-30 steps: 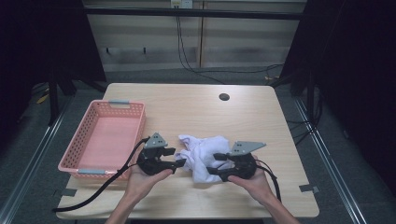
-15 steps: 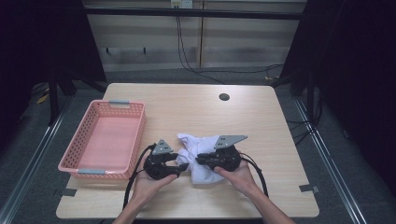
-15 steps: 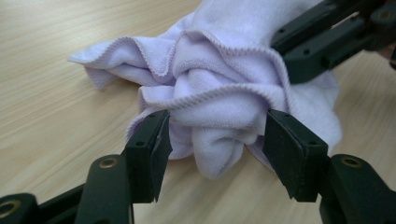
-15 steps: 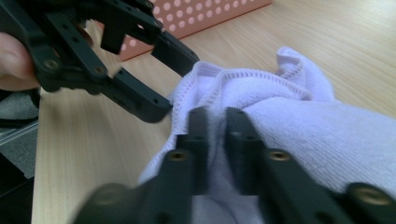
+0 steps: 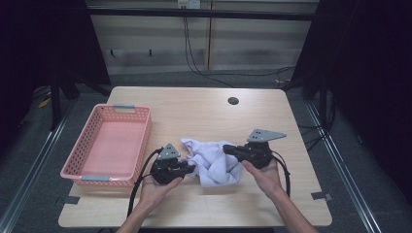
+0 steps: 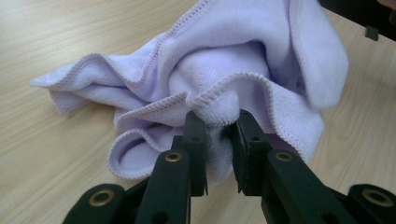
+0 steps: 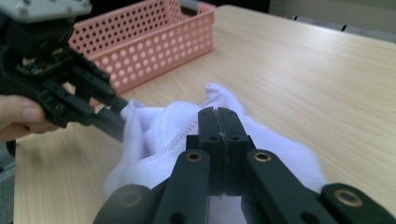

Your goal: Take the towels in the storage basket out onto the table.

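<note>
Sitting crumpled mid-worktop [image 5: 204,111] beside the pink basket [image 5: 104,145], the lilac towel [image 5: 214,162] looks soft, light and floppy, so hemmed edges are the best grab. Left gripper [image 6: 219,123], jaws just closing, pinches a hem fold; right gripper [image 7: 217,116] is clamped flat, and I can't tell if it has cloth.

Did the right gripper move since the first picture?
Yes. The right gripper has slid left over the towel, toward the pink basket and away from the table's right edge, and its jaws have just been closing.
</note>
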The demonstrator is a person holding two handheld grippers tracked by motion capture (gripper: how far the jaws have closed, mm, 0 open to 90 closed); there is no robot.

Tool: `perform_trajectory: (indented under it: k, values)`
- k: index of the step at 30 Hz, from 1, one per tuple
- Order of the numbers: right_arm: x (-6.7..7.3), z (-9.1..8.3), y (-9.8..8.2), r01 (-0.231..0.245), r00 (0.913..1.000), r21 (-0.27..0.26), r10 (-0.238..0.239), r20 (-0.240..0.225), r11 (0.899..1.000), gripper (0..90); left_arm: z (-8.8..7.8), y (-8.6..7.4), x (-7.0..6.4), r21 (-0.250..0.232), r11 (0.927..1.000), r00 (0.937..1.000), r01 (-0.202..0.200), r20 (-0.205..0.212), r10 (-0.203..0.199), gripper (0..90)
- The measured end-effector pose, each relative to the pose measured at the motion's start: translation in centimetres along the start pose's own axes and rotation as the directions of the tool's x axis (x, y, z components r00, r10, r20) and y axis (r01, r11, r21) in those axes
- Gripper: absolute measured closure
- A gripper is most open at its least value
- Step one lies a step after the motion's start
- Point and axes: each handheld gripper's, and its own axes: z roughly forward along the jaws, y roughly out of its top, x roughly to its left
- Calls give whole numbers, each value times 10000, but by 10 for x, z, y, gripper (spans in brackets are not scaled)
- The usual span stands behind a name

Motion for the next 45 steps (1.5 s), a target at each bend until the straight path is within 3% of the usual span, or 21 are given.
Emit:
perform_trajectory:
  k: [3,4,5,8,9,11,12,14,15,16,17,22,25,26,27,29,32,36,38,40,45]
  values:
    - [-7,-5,-1,-104,9994,-62,102,-319,9999,846,0,1,0,36,10000,10000,-78,-48,78,770]
    - [-9,-5,-5,-321,9974,-66,316,-641,9995,588,3,0,1,61,10000,10000,-3,16,3,774]
    - [-9,-5,-5,-321,9974,-66,316,-641,9995,588,3,0,1,61,10000,10000,-3,16,3,776]
    - [-1,9,-8,-83,9965,325,110,-827,9994,367,5,2,0,31,10000,10000,-63,11,63,778]
    - [4,20,-9,39,9961,592,13,-879,9982,362,7,2,0,8,10000,9999,-59,124,59,778]
    - [9,34,-11,356,9987,1271,-307,-402,9913,346,8,1,-1,71,9999,9999,-98,82,97,777]
    - [10,40,-12,411,9989,1425,-372,-297,9889,358,8,1,-1,71,9999,9999,-98,82,97,777]
    - [9,47,-15,508,9986,1602,-520,33,9858,633,7,1,-1,62,9999,9999,-127,60,127,779]
    - [9,47,-15,508,9986,1602,-520,33,9858,633,5,1,-1,19,10000,9999,-88,59,88,779]
    - [4,45,-13,346,9993,1584,-362,66,9868,826,1,2,1,-167,9999,9998,9,186,-5,783]
    - [1,40,-11,265,9996,1360,-275,59,9904,846,-2,3,1,-296,9996,9998,20,212,-14,784]
    - [-14,16,4,35,9977,620,-77,680,9981,855,-19,11,0,-744,9972,9998,-55,161,67,786]
    - [-38,-13,19,-252,9879,72,238,1533,9997,861,-33,19,1,-1092,9940,9999,-97,44,102,786]
    - [-38,-13,19,-252,9879,72,238,1533,9997,861,-38,23,1,-1151,9932,9998,-177,-46,173,786]
    - [-54,-30,27,-375,9791,-245,417,1992,9990,861,-48,30,3,-1399,9900,9998,-170,-80,161,788]
    - [-60,-35,29,-479,9755,-376,548,2133,9981,861,-55,35,3,-1546,9876,9996,-267,-168,244,788]
    - [-91,-59,32,-977,9642,-1069,1207,2361,9895,862,-69,46,1,-2034,9785,9995,-326,-49,323,789]
    - [-101,-62,32,-971,9595,-974,1191,2552,9905,862,-66,48,-10,-1841,9812,9983,-577,-16,583,780]
    - [-103,-55,25,-796,9521,-626,945,2910,9949,861,-58,45,-17,-1519,9856,9965,-737,277,787,757]
    - [-109,-51,15,-918,9459,-274,957,3099,9954,861,-54,35,-22,-1614,9850,9953,-618,632,728,748]
    - [-126,-48,-6,-1260,9331,64,1163,3404,9920,859,-54,29,-23,-1397,9877,9934,-700,806,818,866]
